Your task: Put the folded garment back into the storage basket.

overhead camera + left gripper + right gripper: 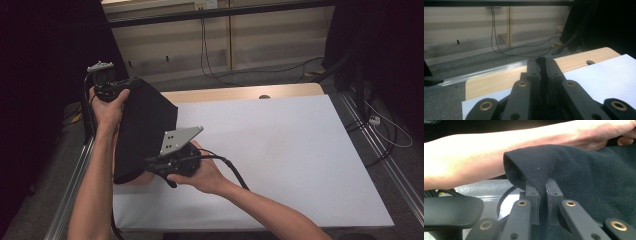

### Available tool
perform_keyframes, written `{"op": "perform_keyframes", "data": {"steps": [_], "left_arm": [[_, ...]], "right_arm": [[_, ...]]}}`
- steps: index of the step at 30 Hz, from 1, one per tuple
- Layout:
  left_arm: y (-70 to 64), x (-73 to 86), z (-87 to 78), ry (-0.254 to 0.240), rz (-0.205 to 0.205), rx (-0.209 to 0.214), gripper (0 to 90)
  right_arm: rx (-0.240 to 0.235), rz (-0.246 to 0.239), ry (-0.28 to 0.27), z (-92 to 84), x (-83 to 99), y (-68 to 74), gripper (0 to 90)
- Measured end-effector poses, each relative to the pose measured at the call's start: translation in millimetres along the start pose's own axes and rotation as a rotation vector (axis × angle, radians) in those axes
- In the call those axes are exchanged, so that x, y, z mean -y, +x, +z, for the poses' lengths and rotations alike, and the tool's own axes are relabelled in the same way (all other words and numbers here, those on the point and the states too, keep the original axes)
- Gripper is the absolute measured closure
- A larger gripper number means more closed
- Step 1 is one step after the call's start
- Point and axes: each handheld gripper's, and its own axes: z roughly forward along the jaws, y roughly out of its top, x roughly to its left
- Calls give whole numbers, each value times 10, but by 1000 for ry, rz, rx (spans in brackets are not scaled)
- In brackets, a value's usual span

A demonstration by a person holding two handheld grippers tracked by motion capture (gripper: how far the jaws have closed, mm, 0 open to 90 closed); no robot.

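- At the left edge of the white-covered surface, a person is holding a black fleece cloth up in the air between two hand-held claws.
- The left claw is clenching a thin fold of the cloth at its top corner; the right claw is clenching a thick bunched hem lower down.
- To do this well, both claws should be keeping their pinch firm while drawing apart, so the cloth is spreading flat rather than sagging, then lowering it onto the white sheet.
- The high view is showing the whole cloth hanging partly off the surface, and both hands.
- The right claw view is showing the rolled hem between the jaws and the person's other forearm just behind it.
- The left claw view is showing the bare wooden rim and floor cables beyond.
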Motion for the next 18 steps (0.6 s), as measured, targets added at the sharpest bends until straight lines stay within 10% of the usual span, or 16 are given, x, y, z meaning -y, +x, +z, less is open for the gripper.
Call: {"op": "perform_keyframes", "data": {"steps": [18], "left_arm": [[166,12,-80,-5,24,-48,834]], "right_arm": [[-21,-3,21,213,-86,-59,832]]}}
